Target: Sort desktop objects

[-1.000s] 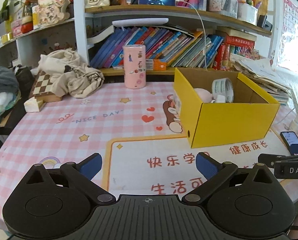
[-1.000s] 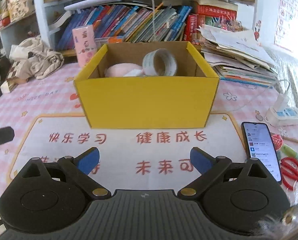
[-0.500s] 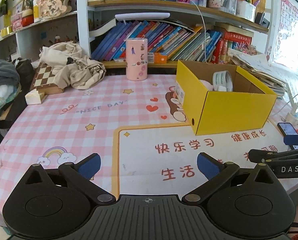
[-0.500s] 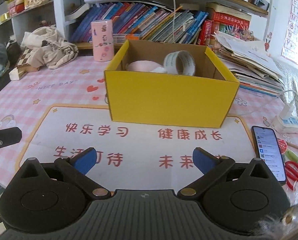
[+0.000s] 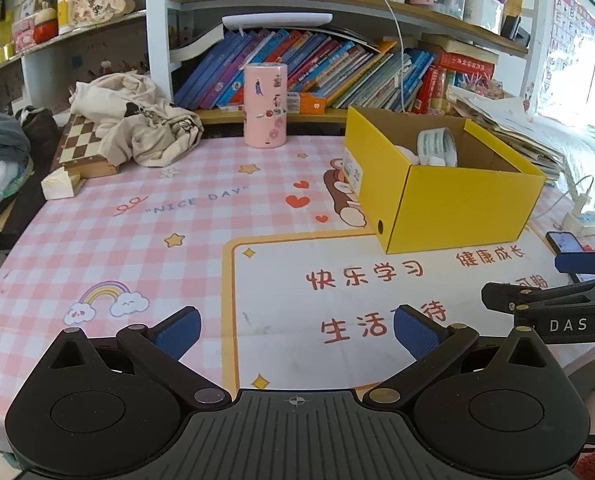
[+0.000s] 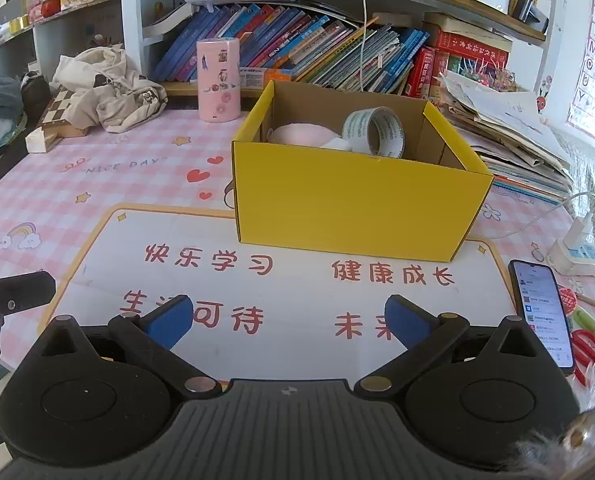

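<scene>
A yellow cardboard box (image 6: 353,200) (image 5: 457,208) stands on the pink checked table mat (image 5: 137,224). Inside it lean a roll of tape (image 6: 375,132) (image 5: 437,147) and a pale pink round object (image 6: 303,136). My left gripper (image 5: 297,330) is open over the mat's near edge with nothing between its blue pads. My right gripper (image 6: 289,318) is open too, in front of the box and well short of it, also holding nothing. The right gripper's black finger shows at the left wrist view's right edge.
A pink cylinder tin (image 5: 265,104) stands at the back by the bookshelf. A crumpled cloth bag (image 5: 137,120) lies on a chessboard (image 5: 81,144) at back left. A smartphone (image 6: 541,312), red scissors (image 6: 585,350) and a power strip (image 6: 581,256) lie right of the box. Stacked papers (image 6: 509,136) sit at back right.
Both grippers have pulled back and risen away from the box, so more of the mat shows. Both stay open; the box and its contents have not moved.
</scene>
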`<state>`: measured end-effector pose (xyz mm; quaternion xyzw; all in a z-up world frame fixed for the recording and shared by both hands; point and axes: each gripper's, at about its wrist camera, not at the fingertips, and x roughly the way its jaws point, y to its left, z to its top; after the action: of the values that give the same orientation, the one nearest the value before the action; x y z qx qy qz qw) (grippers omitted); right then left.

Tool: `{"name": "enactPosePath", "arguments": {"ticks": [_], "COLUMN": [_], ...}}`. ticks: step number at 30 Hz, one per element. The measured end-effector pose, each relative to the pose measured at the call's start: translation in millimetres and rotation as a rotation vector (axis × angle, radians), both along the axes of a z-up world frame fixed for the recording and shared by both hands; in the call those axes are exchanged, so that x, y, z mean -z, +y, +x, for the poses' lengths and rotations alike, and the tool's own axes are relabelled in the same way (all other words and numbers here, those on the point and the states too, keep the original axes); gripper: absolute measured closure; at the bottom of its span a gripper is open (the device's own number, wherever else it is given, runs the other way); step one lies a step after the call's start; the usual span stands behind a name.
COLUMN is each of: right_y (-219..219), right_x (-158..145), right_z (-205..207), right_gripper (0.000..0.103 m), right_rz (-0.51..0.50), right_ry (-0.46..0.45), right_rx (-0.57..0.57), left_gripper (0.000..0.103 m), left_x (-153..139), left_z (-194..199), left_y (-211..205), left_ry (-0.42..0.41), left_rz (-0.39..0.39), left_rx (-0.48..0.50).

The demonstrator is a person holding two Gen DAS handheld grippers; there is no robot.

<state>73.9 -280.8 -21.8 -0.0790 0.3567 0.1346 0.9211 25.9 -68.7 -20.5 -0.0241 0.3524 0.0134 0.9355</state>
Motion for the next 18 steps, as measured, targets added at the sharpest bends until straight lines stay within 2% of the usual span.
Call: {"name": "enactPosePath", "arguments": {"ticks": [12,18], "right_y": [-4.8,6.1], "right_x": [2.4,2.2], "right_z": [-2.0,-10.8], "right_gripper": [0.0,0.0], "right_rz": [-0.008,-0.009], "right_ry": [0.009,0.008], "right_rx": [0.009,0.031], "left_gripper": [0.0,0.0], "left_x": [4.6,4.8], "left_z": [0.7,-0.8], "left_y": [-2.9,-5.6], "left_ry": [0.034,0.041], "left_rz": [-0.01,-0.008], "left_rx": [0.007,0.009]}}
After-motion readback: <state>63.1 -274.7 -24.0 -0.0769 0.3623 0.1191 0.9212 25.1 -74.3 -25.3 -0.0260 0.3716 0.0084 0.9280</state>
